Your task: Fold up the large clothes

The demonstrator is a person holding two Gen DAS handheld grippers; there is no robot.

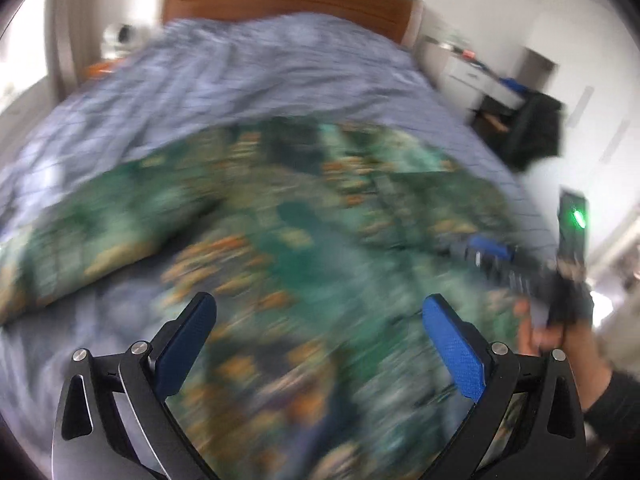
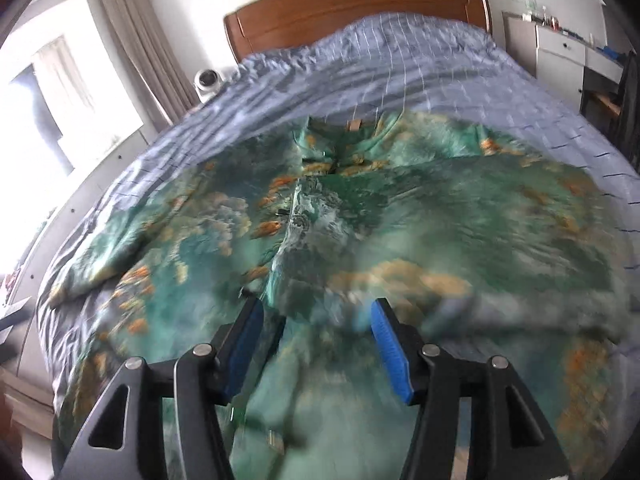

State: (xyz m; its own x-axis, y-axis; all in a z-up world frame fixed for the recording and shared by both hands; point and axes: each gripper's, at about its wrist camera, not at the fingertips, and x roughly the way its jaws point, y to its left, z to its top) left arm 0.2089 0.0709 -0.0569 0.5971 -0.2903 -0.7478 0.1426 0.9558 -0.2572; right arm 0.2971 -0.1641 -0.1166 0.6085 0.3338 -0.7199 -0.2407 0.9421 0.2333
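Observation:
A large green garment with orange and teal print [image 2: 360, 216] lies spread on the bed, collar toward the headboard; it also fills the left wrist view [image 1: 300, 220]. Its right side looks folded over the body. My left gripper [image 1: 320, 316] is open and empty above the garment's lower part. My right gripper [image 2: 316, 316] is open above the lower hem, with nothing held between its blue pads. The right gripper also shows in the left wrist view [image 1: 492, 256], held by a hand at the garment's right edge. Both views are motion-blurred.
The bed carries a blue-grey checked cover [image 2: 420, 68] with a wooden headboard [image 2: 352, 8] behind. A white desk and a dark chair [image 1: 532, 132] stand to the right of the bed. Curtains and a window [image 2: 80, 80] are on the left.

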